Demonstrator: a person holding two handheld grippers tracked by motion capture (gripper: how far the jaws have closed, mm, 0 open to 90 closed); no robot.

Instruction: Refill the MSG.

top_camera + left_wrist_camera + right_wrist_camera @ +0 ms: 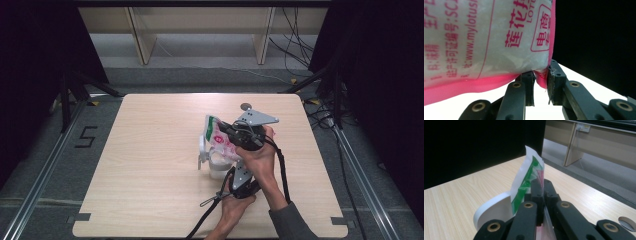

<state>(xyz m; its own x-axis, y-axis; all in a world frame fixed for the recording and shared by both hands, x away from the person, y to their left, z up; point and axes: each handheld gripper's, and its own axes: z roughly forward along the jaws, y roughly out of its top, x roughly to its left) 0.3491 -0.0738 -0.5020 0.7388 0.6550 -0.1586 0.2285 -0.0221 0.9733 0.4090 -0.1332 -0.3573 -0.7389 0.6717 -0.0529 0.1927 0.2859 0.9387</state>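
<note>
over the middle of the bench (150,165), right of centre, both grippers hold a pink-and-white bag (220,137) above a white cup (216,167). the right gripper (541,186) has its fingers (537,192) pressed together on the bag's green-and-white top edge. the left gripper (541,82) has its fingers (555,75) a little apart, pinching the bag's pink bottom corner. in the high view the left gripper (235,172) sits below the bag and the right gripper (235,131) beside it; hands cover much of both. the cup's inside is hidden by the bag, its rim cut off behind the right fingers. bag print is cropped and partly blurred.
</note>
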